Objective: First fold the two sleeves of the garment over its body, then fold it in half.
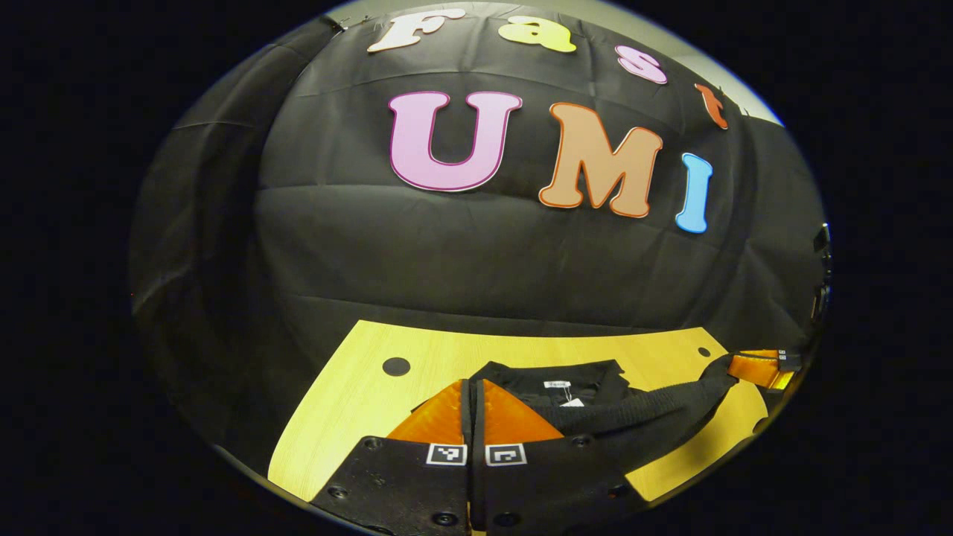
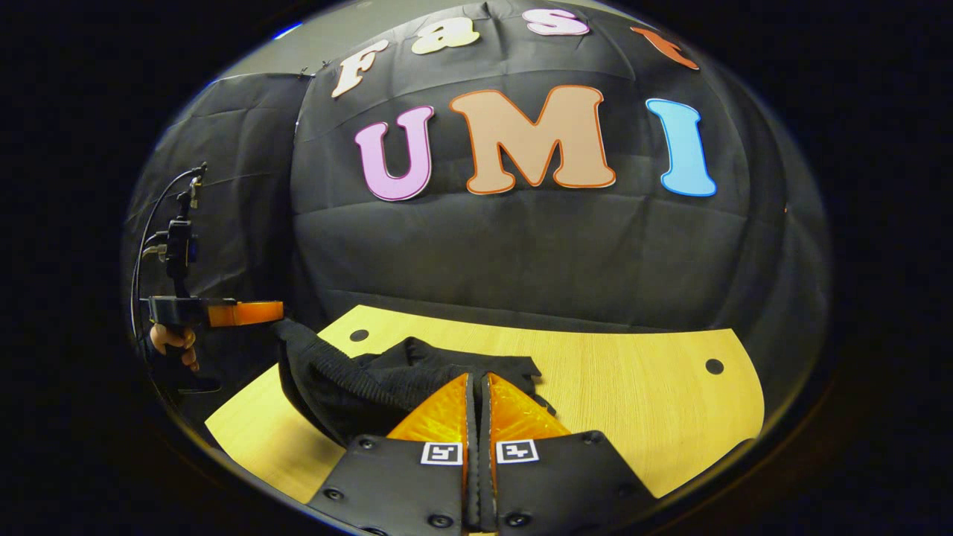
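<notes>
The tabletop (image 2: 640,387) carries the black garment (image 2: 417,372), bunched near its front edge, collar toward the booth wall, long axis unclear. One sleeve (image 1: 670,406) stretches sideways, off the body, apparently lifted by a tool; folding seems barely begun. The left tool (image 1: 472,387) and right tool (image 2: 476,380) look closed; their hold on the cloth cannot be told.

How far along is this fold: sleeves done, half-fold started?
Done: nothing looks finished; the garment lies bunched on the table. In hand: a sleeve rises off the table to the right gripper, and cloth also runs up to the left gripper; both jaws look shut. Left: laying both sleeves over the body, then the half-fold.
</notes>
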`<control>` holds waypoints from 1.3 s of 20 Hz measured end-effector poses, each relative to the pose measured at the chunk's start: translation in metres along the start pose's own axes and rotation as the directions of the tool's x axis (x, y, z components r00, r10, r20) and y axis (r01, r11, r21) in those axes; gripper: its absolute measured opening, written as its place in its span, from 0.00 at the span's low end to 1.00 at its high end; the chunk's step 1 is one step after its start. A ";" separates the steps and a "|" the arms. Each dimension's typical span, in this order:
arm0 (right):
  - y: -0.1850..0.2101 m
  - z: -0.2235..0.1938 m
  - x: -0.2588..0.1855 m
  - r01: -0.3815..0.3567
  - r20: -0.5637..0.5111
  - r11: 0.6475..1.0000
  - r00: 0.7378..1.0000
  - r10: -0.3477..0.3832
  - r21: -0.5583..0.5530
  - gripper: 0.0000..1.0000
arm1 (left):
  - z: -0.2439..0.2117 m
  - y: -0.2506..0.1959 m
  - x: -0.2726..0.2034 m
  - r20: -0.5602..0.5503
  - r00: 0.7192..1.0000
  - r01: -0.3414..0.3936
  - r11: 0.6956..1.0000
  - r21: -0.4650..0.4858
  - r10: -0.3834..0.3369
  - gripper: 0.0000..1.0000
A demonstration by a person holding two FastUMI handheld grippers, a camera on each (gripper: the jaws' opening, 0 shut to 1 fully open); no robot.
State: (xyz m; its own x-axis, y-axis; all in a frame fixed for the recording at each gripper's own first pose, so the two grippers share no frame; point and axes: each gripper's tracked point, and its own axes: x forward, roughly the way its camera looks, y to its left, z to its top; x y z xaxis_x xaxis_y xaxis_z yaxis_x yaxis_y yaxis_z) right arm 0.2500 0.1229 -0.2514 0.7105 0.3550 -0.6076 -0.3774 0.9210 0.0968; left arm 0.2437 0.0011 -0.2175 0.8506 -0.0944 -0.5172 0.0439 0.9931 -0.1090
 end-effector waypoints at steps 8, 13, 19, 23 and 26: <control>-0.028 0.020 0.079 -0.014 -0.028 1.000 1.000 0.014 0.004 0.02 | 0.000 -0.007 0.082 -0.039 0.999 -0.028 1.000 0.007 0.028 0.00; -0.048 0.011 0.106 0.016 -0.065 0.999 0.998 -0.013 0.032 0.06 | -0.004 0.009 0.102 -0.058 0.985 -0.156 0.984 0.092 0.161 0.24; -0.065 0.043 0.094 0.064 0.063 0.997 0.996 -0.066 0.032 0.98 | 0.024 0.009 0.092 0.047 0.979 -0.202 0.978 0.045 0.200 0.92; -0.052 0.057 0.071 0.032 0.112 0.998 0.993 -0.039 0.059 0.95 | 0.041 0.009 0.064 0.081 0.971 -0.229 0.973 0.016 0.227 0.92; -0.036 0.076 0.034 0.034 0.169 0.999 0.985 -0.040 0.038 0.98 | 0.068 0.003 0.025 0.160 0.965 -0.208 0.978 -0.017 0.208 0.92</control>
State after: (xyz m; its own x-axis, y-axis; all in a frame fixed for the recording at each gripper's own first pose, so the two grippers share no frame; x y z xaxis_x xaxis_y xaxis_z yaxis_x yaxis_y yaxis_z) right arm 0.3328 0.1137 -0.2159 0.8150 0.3400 -0.4693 -0.3302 0.9379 0.1063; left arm 0.3004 0.0065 -0.1728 0.9139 0.1271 -0.3856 -0.1431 0.9896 -0.0129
